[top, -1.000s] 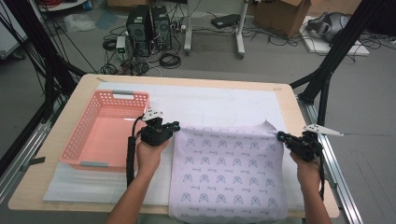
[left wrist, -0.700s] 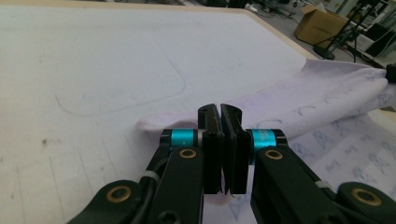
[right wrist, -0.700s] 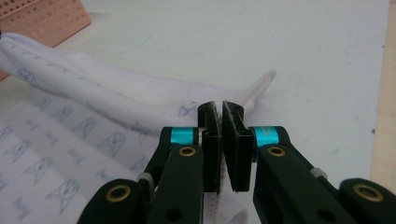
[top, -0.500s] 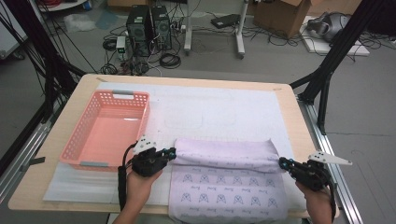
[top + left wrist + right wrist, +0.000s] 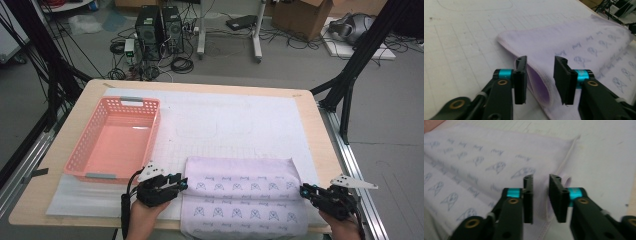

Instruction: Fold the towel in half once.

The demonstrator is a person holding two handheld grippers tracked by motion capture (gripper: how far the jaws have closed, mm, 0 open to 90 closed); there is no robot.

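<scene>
cloth print (image 5: pixel 240 187): repeated blue motif with a short word under each, too small and blurred to be read
cloth print, left gripper view (image 5: pixel 596 50): same motif, letters were unreadable
cloth print, right gripper view (image 5: pixel 496 166): short word looked like script, could not be made out
mat (image 5: pixel 225 125): faint grid and outlines, no text
basket (image 5: pixel 120 102): no label

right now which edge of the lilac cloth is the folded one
The far edge of the lilac cloth, facing the pink basket's end of the table: it is a rounded double-layer fold. The near edge hangs over the table's front.
</scene>
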